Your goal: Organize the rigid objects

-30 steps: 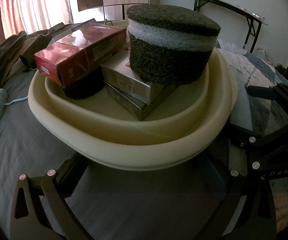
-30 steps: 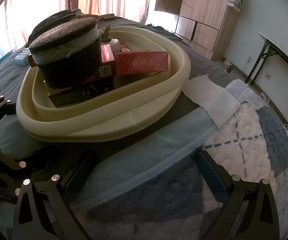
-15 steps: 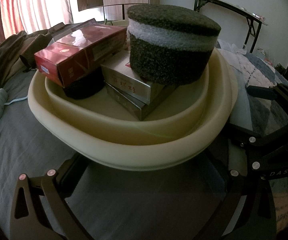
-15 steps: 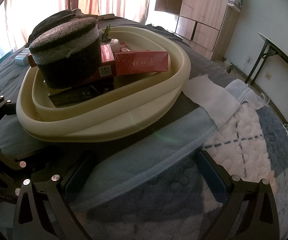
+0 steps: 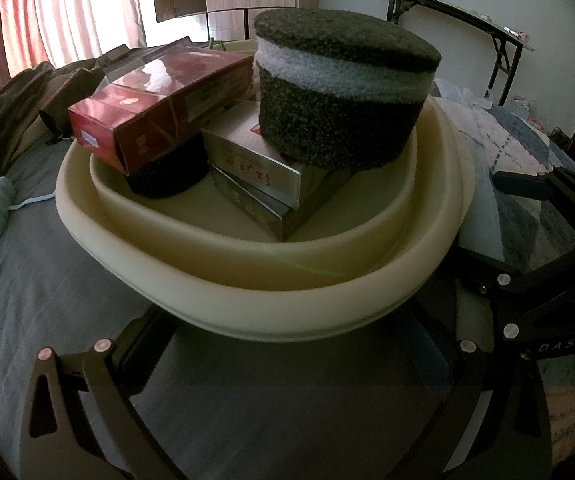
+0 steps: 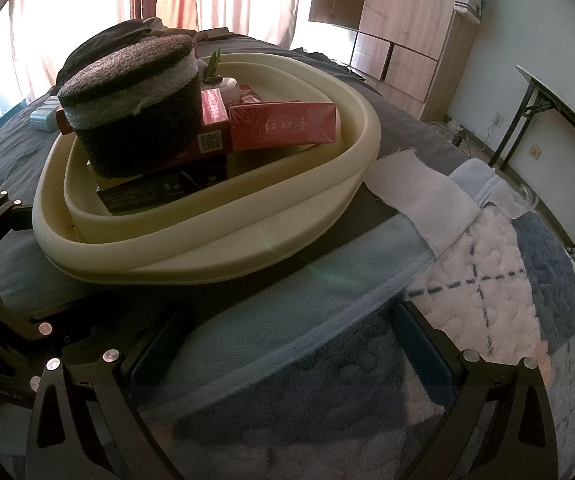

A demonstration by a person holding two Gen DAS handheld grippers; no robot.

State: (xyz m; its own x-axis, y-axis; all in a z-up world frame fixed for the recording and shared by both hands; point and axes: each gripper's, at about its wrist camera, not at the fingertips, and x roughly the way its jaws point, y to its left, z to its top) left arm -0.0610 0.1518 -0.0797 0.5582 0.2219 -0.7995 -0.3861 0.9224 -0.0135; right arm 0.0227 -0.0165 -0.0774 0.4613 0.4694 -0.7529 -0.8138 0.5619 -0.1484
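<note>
Only our right view shows the red rectangular cardboard box [image 6: 283,125] lying flat in the cream plastic basin [image 6: 215,248]; both grippers' fingers [image 5: 127,344] [image 6: 155,356] sit low in frame, released and empty.

Light source: daylight is pouring through the pale pink pleated curtains [image 6: 87,8], blowing them out to white.
Glare: a shiny red cardboard carton [image 5: 159,100] is reflecting the window; a faint green flare is streaking the cream plastic basin rim [image 5: 311,268].
Shadow: the near foreground and the black metal gripper fingers [image 6: 67,408] are sitting dim.
Distortion: fisheye bending and dark vignetting are curving the edges.
Focus: both views are looking slightly soft.
</note>
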